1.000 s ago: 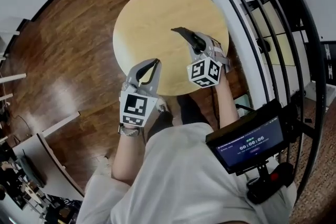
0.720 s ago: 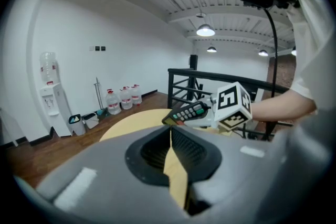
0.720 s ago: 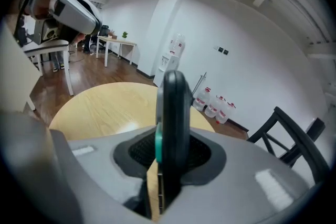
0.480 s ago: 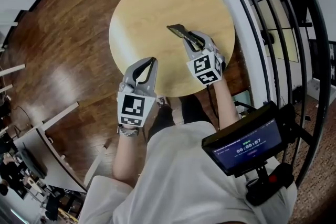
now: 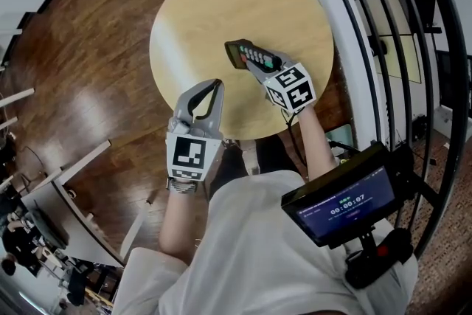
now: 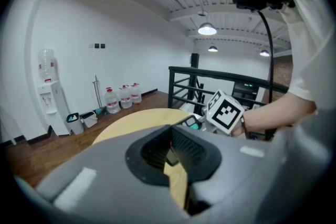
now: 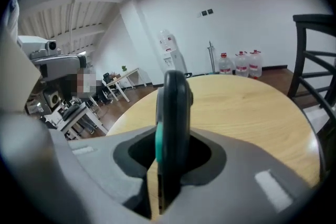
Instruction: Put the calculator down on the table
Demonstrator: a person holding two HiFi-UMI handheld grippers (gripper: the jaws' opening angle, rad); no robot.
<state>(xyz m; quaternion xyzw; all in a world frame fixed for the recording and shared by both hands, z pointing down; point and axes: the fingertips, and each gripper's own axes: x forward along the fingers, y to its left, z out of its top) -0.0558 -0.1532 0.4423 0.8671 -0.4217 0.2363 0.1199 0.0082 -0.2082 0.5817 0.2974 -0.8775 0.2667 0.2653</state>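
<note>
The calculator (image 5: 249, 55) is clamped by its near end in the fingers (image 7: 236, 176) of the right gripper (image 5: 259, 67), keypad turned upward, above the middle of the round surface (image 5: 214, 4). I cannot tell whether it touches. Its long axis runs on from the fingers toward the surface's far left. The left gripper (image 5: 216, 87), fingers together and empty, hangs at the surface's near edge.

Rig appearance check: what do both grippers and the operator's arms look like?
Grey moulded bodies on the left gripper and right gripper, each carrying a white cube with black square markers. Pale short-sleeved shirt; wristband on the left wrist.
</note>
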